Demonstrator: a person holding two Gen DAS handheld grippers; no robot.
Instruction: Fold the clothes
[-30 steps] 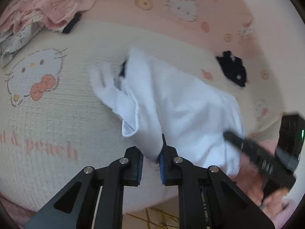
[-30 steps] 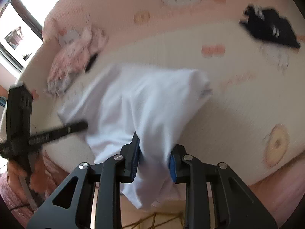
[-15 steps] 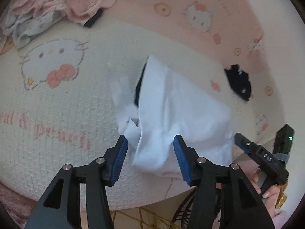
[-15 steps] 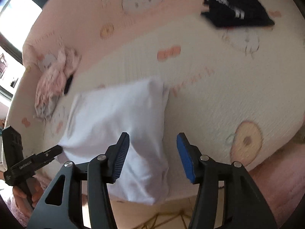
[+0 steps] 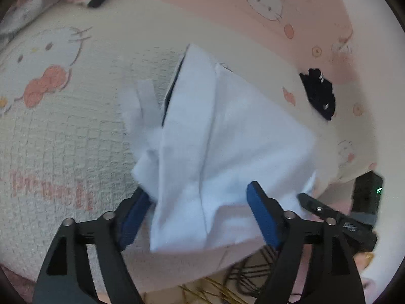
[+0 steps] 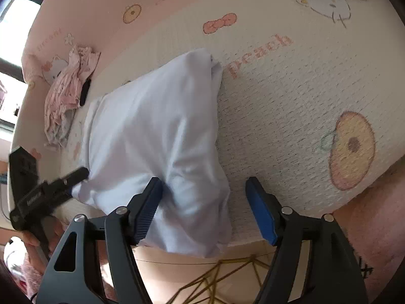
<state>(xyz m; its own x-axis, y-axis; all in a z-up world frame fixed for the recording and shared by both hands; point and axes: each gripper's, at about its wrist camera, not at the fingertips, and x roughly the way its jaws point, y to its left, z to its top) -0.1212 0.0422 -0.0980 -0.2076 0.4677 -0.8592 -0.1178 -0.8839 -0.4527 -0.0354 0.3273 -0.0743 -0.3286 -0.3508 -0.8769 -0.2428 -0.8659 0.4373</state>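
White garment [image 5: 227, 136], loosely folded, lying on a bed [image 6: 291, 96] with a cream-and-pink cartoon-cat cover, its near edge hanging over the bedside. Left tool [image 5: 200, 215] and right tool [image 6: 205, 210]: jaws opening, cloth between the pads but released. Beyond: pink clothes pile [image 6: 67, 96], dark garment [image 5: 320, 93], bright window [image 6: 15, 10].

Soft daylight from a blown-out window [image 6: 10, 12] at upper left; 2 fisheye views, edges curved, slightly motion-blurred
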